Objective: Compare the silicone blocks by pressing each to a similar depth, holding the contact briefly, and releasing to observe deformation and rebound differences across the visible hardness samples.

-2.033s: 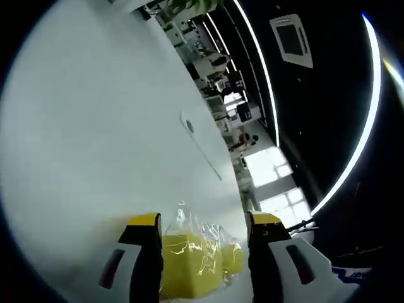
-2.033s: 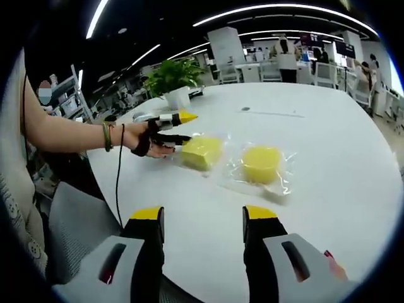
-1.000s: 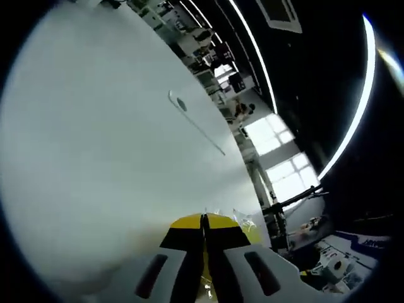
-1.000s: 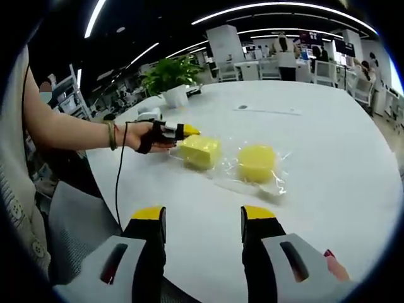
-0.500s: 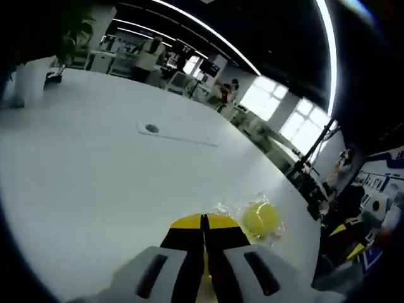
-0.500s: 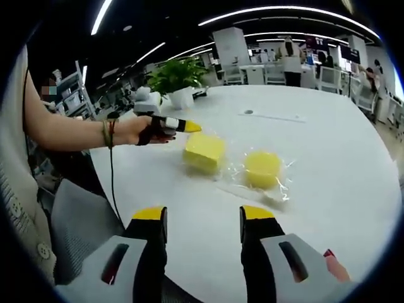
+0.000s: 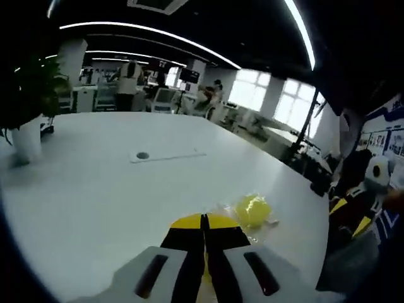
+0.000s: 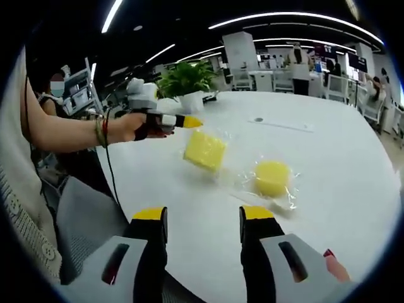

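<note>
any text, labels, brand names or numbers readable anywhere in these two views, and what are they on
None can be read.
Blue and white wall panel at the right edge of the left gripper view: has printed marks, too blurred to read.
Bags around the square yellow block and the round yellow block: no label visible.
Left gripper and right gripper: no lettering visible.

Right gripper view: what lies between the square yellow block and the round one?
Only crinkled clear wrap on the white table lies between the square block and the round block.
</note>
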A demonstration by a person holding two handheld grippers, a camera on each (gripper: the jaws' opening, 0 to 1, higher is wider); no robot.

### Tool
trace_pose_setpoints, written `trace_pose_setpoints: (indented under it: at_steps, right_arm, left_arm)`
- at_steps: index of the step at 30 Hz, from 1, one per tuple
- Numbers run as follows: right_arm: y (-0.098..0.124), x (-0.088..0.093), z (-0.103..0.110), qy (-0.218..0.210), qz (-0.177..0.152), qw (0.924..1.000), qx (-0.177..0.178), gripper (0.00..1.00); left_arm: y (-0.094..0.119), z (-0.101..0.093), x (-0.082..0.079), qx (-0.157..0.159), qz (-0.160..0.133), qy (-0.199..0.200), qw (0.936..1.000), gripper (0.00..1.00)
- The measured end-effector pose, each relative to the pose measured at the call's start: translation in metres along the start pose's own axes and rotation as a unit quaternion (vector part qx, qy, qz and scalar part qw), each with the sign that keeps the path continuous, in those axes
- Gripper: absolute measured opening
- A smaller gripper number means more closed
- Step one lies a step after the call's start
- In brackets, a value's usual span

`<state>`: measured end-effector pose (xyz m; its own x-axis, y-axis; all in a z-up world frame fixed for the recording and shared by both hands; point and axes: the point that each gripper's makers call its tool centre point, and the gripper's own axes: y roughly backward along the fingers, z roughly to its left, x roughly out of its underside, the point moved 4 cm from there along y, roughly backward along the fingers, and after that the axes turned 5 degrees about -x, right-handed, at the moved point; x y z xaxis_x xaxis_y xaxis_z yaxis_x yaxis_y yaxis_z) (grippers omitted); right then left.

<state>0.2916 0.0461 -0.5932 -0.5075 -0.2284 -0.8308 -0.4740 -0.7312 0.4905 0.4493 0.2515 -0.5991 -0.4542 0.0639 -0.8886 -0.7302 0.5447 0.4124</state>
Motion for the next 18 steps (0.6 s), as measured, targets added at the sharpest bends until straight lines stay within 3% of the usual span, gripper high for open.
trace_pose_setpoints:
  at_steps: [9,18]
  right_arm:
    - [0.006,0.001,0.015,0.016,-0.003,0.9998,-0.011,0.40]
    - [0.014,-0.002,0.022,0.026,-0.019,0.9994,-0.008,0.42]
  left_arm:
    - [0.021,-0.018,-0.006,0.003,-0.011,-0.015,0.9998,0.00]
    - [0.049,-0.017,-0.035,0.000,-0.044,-0.010,0.9990,0.00]
